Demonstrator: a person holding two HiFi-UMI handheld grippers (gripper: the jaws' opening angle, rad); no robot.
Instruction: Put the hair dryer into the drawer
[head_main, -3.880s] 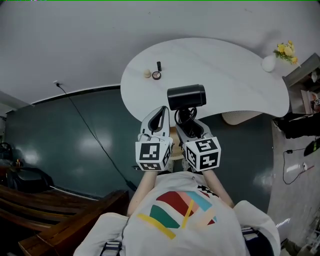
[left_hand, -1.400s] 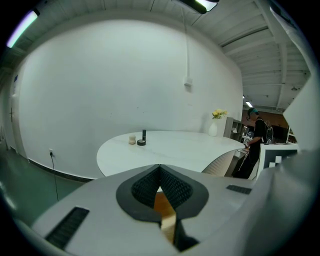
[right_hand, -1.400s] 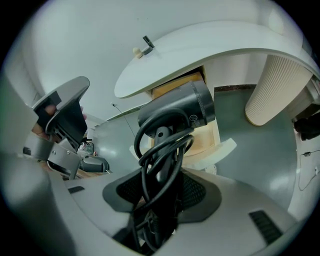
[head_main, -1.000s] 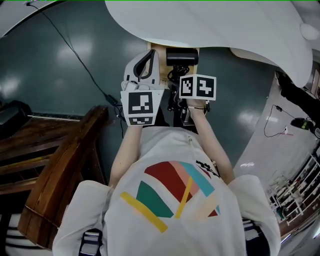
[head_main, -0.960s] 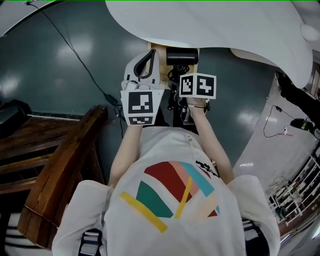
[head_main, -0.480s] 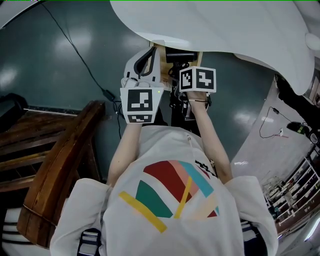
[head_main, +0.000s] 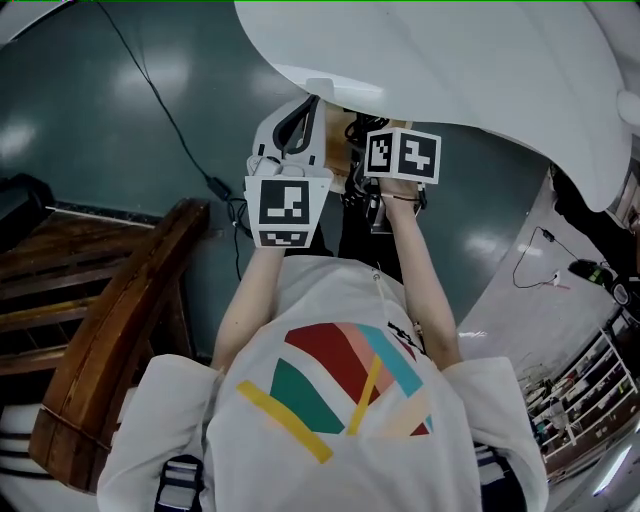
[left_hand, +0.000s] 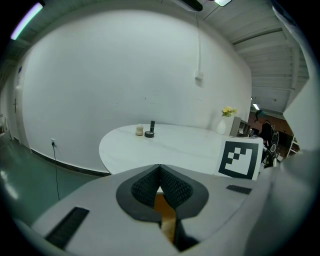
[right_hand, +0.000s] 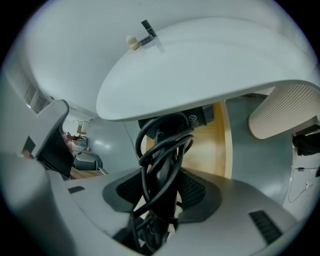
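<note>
**A:** Hair dryer (right_hand: 161, 150) is tucked just under the near edge of the white table (right_hand: 200, 65), over the wooden drawer (right_hand: 220, 150), which looks pulled out; the right gripper (right_hand: 161, 187) has its jaws clamped on the handle, the barrel at the far end.

**B:** And the cord (right_hand: 145, 145)?

**A:** Looped round the handle, some of it caught inside the grip; that's what I'd watch; a loose loop could hang over the drawer's front.

**B:** So how should it go in?

**A:** Low enough to clear the table's underside, I'd say, and well inside the drawer; barrel laid on the wood before the jaws part; then the gripper drawn straight back, so the loops aren't dragged out.

**B:** The left gripper (left_hand: 160, 175)?

**A:** Pads pressed together on nothing, just left of the other; best kept clear of the drawer's mouth; handy, I'd guess, for pushing it closed.
</note>
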